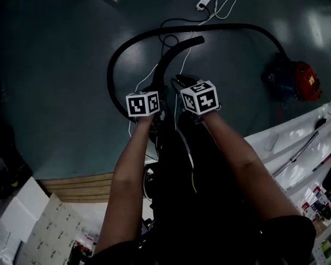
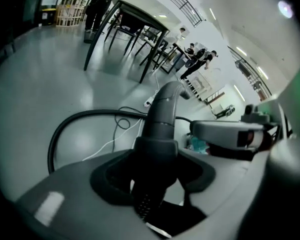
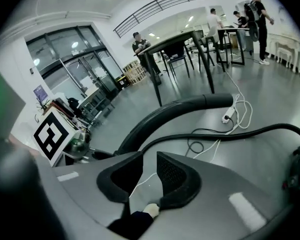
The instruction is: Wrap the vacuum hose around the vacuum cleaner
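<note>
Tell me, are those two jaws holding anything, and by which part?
The left gripper clamps the hose's stiff curved tube just above its ribbed part. The right gripper holds nothing.

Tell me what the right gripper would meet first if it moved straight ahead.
Probably the vacuum hose's curved black end tube, crossing just beyond the right gripper; depth is unclear.

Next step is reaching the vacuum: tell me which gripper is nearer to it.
Right. The right gripper hangs open left of the vacuum; the left gripper, shut on the wand, is farther left, beside the right one.
</note>
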